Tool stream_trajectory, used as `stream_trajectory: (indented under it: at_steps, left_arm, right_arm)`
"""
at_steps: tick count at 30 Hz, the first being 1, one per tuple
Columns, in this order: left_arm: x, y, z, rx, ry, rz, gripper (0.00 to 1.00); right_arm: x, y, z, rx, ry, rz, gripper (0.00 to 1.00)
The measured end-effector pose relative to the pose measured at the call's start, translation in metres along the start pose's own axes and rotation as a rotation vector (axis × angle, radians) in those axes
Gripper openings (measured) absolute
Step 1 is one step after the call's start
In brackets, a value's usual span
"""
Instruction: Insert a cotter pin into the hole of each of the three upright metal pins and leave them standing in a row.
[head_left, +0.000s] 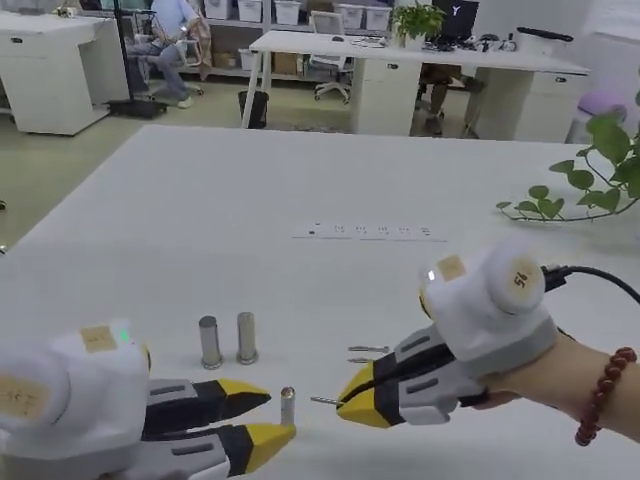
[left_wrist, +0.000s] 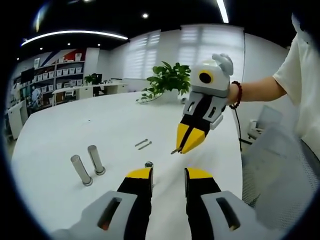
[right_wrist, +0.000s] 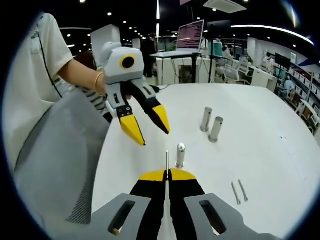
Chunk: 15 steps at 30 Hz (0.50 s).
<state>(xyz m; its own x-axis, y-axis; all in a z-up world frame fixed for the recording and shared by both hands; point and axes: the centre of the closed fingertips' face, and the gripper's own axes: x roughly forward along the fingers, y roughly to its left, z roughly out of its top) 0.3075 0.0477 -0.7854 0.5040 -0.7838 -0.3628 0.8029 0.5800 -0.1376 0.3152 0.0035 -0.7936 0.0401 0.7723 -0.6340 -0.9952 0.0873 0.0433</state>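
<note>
- The cotter pin is pinched in the right claw, whose yellow tips are pressed together on it. The thin rod sticks out past the tips, roughly level.
- Its free end points at the nearest metal pin, a short upright post standing on the counter. In the head view a small gap shows between the two.
- In the right gripper view the cotter pin runs up from the shut jaws just left of that post (whether its end lines up with a hole I cannot tell).
- The left claw is spread wide and holds nothing. The short post stands just beyond its tips, not touched by either jaw; in the left gripper view it shows close off the left jaw's tip.
- The two other metal pins stand upright side by side, a little farther back and to the left, apart from the short post.
- Two spare cotter pins lie flat and parallel on the counter just behind the right claw.
- The hand on the right claw wears a bead bracelet, and a black cable leaves that gripper.
- A leafy plant trails over the counter's far right edge.
</note>
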Motion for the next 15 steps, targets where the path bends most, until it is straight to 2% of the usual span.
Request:
stream_trajectory:
  at_steps: [3, 9, 15]
  left_arm:
    - [0.004, 0.007, -0.007, 0.022, 0.029, 0.033, 0.24]
    - [0.014, 0.017, -0.019, 0.021, 0.056, 0.066, 0.23]
    - [0.024, 0.024, -0.023, 0.026, 0.067, 0.091, 0.22]
  right_arm:
    - [0.003, -0.003, -0.001, 0.005, 0.002, 0.002, 0.02]
    - [0.010, -0.010, -0.005, 0.006, 0.014, 0.003, 0.02]
    - [0.014, -0.015, -0.009, 0.017, 0.019, 0.005, 0.02]
